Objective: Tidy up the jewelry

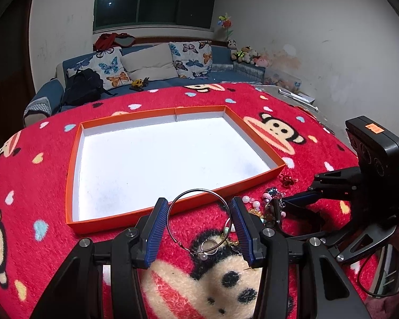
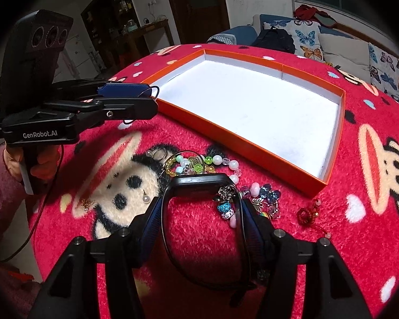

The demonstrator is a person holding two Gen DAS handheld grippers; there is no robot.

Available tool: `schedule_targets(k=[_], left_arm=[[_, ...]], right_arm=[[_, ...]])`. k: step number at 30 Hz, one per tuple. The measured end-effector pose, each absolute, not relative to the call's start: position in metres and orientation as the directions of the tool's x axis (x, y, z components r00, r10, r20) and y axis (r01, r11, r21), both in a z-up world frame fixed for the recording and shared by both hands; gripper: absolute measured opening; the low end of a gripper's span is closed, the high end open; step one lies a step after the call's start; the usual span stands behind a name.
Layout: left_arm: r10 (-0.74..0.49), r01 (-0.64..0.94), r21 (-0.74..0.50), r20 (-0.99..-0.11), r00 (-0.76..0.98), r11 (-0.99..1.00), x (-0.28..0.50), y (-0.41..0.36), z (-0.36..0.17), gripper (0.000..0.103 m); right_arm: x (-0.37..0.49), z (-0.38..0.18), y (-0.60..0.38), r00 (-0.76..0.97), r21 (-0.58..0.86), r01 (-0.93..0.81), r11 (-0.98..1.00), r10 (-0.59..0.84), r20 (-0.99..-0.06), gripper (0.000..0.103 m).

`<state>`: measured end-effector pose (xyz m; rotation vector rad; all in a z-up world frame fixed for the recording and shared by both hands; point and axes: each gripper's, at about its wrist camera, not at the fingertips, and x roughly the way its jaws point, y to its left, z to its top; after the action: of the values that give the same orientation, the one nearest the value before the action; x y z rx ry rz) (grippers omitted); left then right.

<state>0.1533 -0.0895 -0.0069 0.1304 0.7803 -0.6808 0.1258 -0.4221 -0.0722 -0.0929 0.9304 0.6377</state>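
Inside the orange tray (image 1: 75, 135) nothing's landed yet; left gripper (image 1: 199, 228) pinches a hoop earring (image 1: 199, 212), right gripper (image 2: 203, 222) clamps a black band (image 2: 199, 179), bead pile (image 2: 196, 163) waits at 6 o'clock.

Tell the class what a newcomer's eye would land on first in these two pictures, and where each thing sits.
The wide orange tray, white inside and holding nothing, lies in the middle of the red monkey blanket. Nearer, the left gripper grips a large silver hoop just above the tray's near rim. The right gripper holds a black band over a heap of coloured beads.
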Motion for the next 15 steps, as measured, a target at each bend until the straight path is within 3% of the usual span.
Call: schedule_targets(k=[15], left_arm=[[-0.515,0.606,-0.142,-0.694,0.503,0.783,0.154,-0.088,-0.013,0.052]], right_arm=[[0.118,-0.057,-0.418,0.436,0.206,-0.608,0.767,0.539,-0.721,0.07]])
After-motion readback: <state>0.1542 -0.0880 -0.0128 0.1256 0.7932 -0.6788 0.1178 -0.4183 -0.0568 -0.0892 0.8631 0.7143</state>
